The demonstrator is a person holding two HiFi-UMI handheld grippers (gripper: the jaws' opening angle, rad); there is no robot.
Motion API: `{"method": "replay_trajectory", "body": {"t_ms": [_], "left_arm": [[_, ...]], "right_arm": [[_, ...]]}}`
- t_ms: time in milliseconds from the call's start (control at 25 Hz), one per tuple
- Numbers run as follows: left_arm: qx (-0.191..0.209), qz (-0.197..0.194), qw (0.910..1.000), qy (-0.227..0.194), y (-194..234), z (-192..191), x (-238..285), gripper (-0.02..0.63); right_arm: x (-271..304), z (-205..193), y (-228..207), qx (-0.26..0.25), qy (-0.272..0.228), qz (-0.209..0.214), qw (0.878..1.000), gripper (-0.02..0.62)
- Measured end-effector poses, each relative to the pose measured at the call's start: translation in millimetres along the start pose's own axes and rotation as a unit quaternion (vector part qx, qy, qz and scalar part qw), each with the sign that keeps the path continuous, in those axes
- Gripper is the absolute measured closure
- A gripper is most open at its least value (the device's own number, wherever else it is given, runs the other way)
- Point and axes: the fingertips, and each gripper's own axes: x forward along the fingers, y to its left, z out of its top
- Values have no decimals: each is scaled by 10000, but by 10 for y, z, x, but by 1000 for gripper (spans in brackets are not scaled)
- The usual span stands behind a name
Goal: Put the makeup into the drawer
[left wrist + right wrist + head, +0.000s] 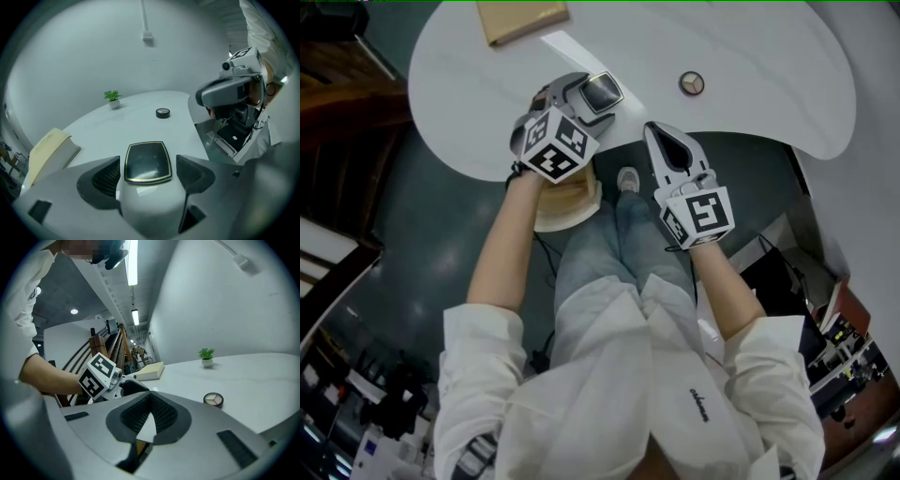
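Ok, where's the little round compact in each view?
Head view: round compact on the white table, upper right of centre.
Left gripper view: round compact just above centre.
Right gripper view: lower right of centre.
Shared landmark: tan book, left of it everywhere.

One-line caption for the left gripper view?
Left gripper open, black compact between its jaws on the white table; round compact beyond.

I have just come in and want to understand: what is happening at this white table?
A person holds a gripper in each hand. The left gripper is open, with a square black compact lying between its jaws on the white table. The right gripper is shut and empty. A round compact lies farther off on the table.
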Motion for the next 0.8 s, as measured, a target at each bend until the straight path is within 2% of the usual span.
{"method": "replay_trajectory", "body": {"t_ms": [320, 400, 480, 800], "left_arm": [[-507, -405, 9979, -81, 8, 13, 22, 239], [-493, -407, 9979, -83, 5, 14, 26, 241], [-458, -400, 9981, -86, -3, 16, 41, 272], [-460, -420, 9980, -73, -79, -17, 22, 276]], "right_arm": [[-42, 24, -1, 11, 26, -20, 10000, 578], [-45, 10, 3, 5, 37, -21, 10000, 578], [-52, -15, 11, 0, 56, -23, 10000, 578], [-94, -50, 107, -22, 80, 5, 10000, 578]]}}
